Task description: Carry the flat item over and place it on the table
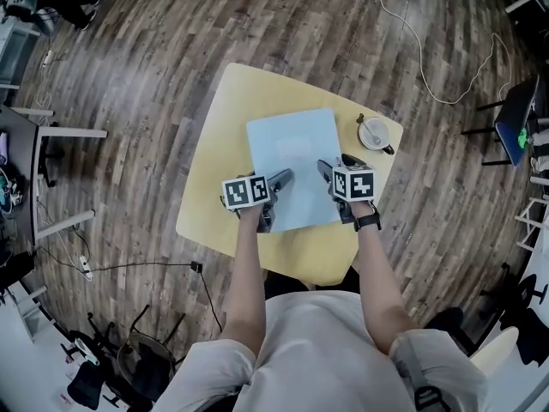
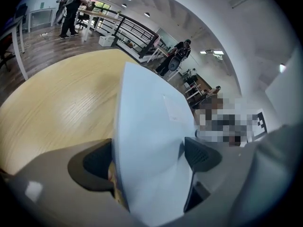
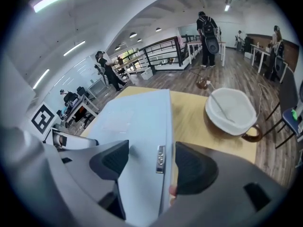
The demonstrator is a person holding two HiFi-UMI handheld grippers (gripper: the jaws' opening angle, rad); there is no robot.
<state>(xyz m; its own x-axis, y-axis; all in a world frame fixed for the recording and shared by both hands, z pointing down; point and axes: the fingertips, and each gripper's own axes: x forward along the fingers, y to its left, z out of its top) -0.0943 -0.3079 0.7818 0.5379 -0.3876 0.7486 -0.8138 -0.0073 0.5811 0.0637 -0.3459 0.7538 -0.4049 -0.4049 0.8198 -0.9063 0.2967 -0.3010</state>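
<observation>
A flat light-blue item (image 1: 292, 166) lies over the middle of a yellow table (image 1: 214, 204), its near edge held by both grippers. My left gripper (image 1: 273, 185) is shut on the near left edge, and the item (image 2: 147, 141) fills the gap between its jaws. At the near right edge my right gripper (image 1: 329, 175) is shut on the item (image 3: 137, 126), one dark pad (image 3: 111, 162) on top and the other at the edge by a small metal tag (image 3: 161, 159). I cannot tell whether the item rests fully on the table.
A white cup with a spoon on a brown saucer (image 1: 375, 133) stands on the table just right of the item (image 3: 229, 110). A white cable (image 1: 420, 41) runs over the wood floor beyond. Desks and chairs stand at the left (image 1: 26, 170); people stand far off.
</observation>
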